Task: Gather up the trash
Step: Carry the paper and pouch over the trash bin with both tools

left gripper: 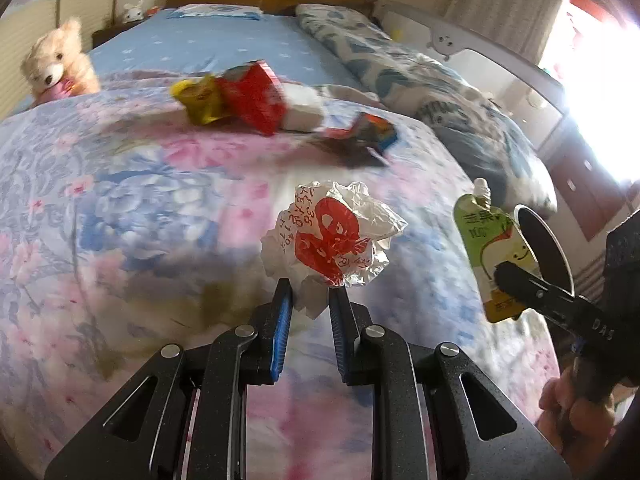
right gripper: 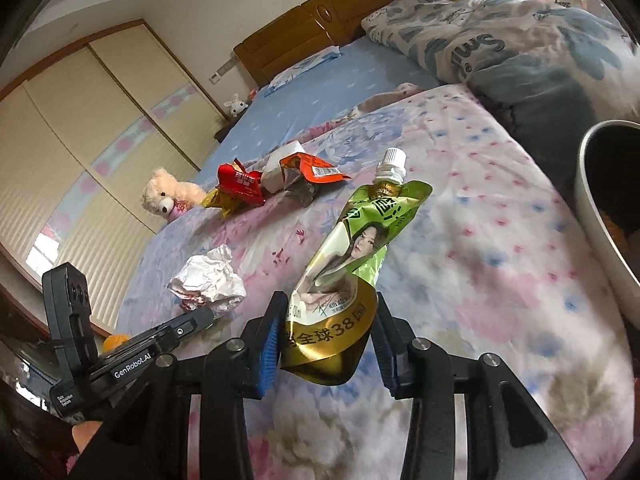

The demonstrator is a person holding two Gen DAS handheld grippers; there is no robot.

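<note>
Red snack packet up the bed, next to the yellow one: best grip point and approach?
Judging by its pose, take the red packet by the torn open top edge that sticks up. Come from the near side, jaws across that edge. The yellow wrapper touches its low end and the white box sits behind, so those sides are crowded.

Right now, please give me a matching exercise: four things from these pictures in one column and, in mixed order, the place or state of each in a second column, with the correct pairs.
Things
1. green drink pouch
2. crumpled red and white wrapper
3. teddy bear
4. red snack bag

Place or state
A. lying in the trash pile further up the flowered quilt
B. pinched in the left gripper
C. sitting at the edge of the bed
D. clamped at its gold bottom in the right gripper

Pairs: 1-D, 2-B, 3-C, 4-A
</note>
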